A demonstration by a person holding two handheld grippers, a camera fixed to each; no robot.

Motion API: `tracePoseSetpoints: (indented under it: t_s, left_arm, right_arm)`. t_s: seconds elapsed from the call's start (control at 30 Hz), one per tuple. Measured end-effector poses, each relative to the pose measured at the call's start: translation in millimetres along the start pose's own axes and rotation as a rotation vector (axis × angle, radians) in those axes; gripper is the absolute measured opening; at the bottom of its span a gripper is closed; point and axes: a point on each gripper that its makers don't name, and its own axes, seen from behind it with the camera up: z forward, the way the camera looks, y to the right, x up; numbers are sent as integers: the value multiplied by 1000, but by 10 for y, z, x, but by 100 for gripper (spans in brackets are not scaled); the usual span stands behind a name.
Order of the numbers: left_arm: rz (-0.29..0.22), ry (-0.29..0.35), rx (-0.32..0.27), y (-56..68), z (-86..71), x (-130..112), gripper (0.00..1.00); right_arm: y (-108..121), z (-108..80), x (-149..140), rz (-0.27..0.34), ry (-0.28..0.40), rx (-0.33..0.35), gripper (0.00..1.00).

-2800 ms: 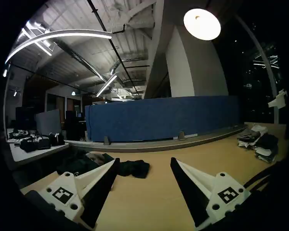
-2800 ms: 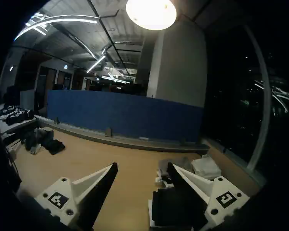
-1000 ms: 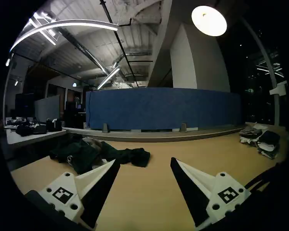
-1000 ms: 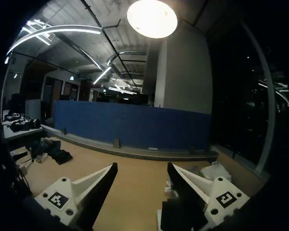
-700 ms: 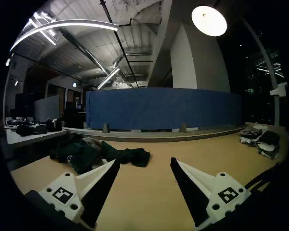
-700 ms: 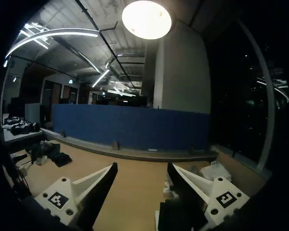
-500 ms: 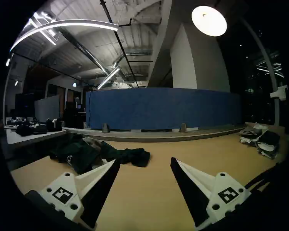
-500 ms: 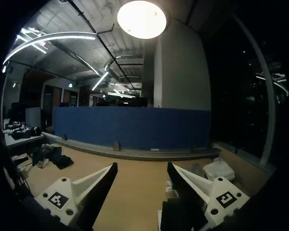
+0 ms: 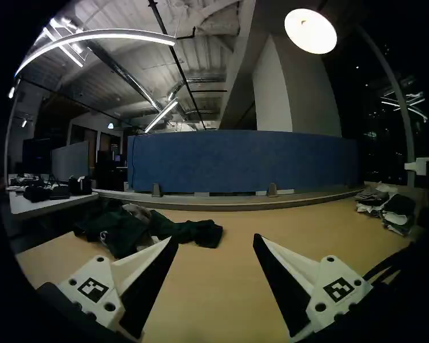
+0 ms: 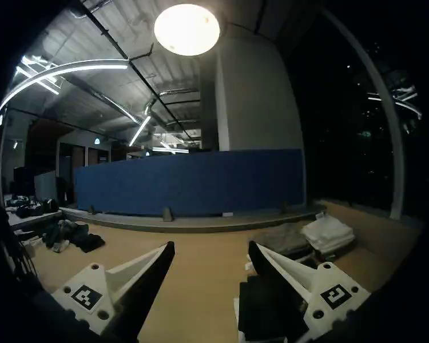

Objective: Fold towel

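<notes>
The left gripper (image 9: 214,237) and right gripper (image 10: 210,243) are hovering spread and empty over the wooden table (image 9: 217,297), with crumpled dark towels (image 9: 135,227) lying ahead.

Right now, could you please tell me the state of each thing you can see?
left gripper: fingers open, holding nothing.
right gripper: fingers open, holding nothing.
dark towel heap: crumpled, unfolded, lying on the table.
white towels: folded, stacked on the table.
round lamp: lit.
</notes>
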Motion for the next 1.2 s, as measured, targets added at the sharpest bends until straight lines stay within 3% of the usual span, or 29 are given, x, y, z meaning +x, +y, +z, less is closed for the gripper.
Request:
tracePoseSetpoints:
  t_s: [0.6, 1.2]
  left_arm:
    - [0, 0, 0, -10, -3, 2, 97]
    - [0, 0, 0, -8, 1, 3, 97]
  right_arm:
    - [83, 51, -449, 0, 14, 0, 100]
    - [41, 55, -636, -74, 17, -29, 100]
